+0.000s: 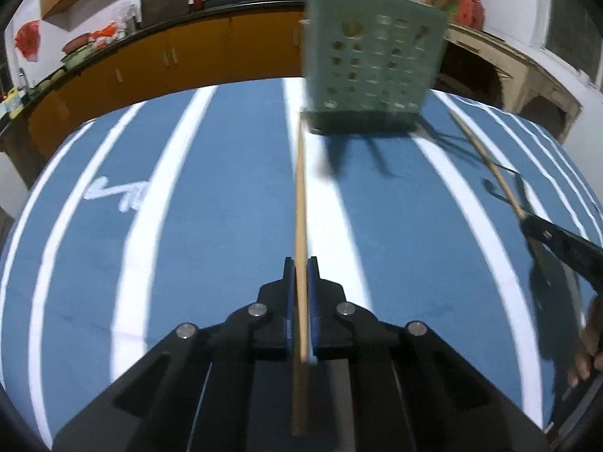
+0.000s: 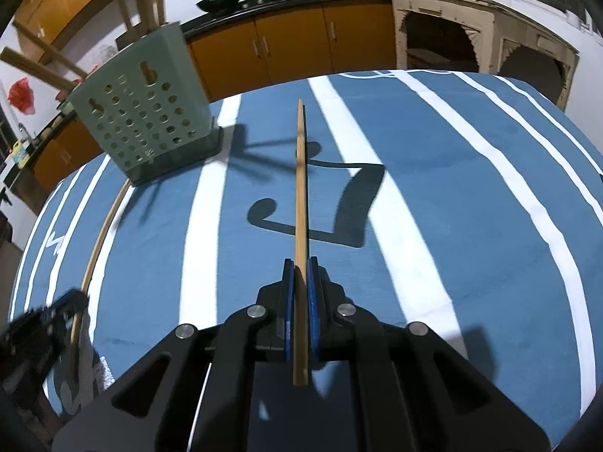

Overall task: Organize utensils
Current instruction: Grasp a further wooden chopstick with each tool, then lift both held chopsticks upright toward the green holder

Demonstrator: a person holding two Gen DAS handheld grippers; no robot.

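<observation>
Both grippers clamped on chopsticks above the striped tabletop

Left gripper [image 1: 300, 263] pinched tight on a wooden chopstick [image 1: 300, 196], tip reaching toward the green perforated utensil holder [image 1: 373, 64] just ahead on the blue-and-white tabletop [image 1: 226, 196]; right gripper [image 2: 300, 263] likewise squeezed on a second chopstick [image 2: 300, 188], holder [image 2: 145, 109] off to its left with wooden handles sticking out. Left view alone catching the right gripper [image 1: 527, 222] at its edge with a hand [image 1: 589, 342] behind; right view alone catching gripper shadows [image 2: 339, 207] on the cloth and the left gripper, blurred, low at left
</observation>
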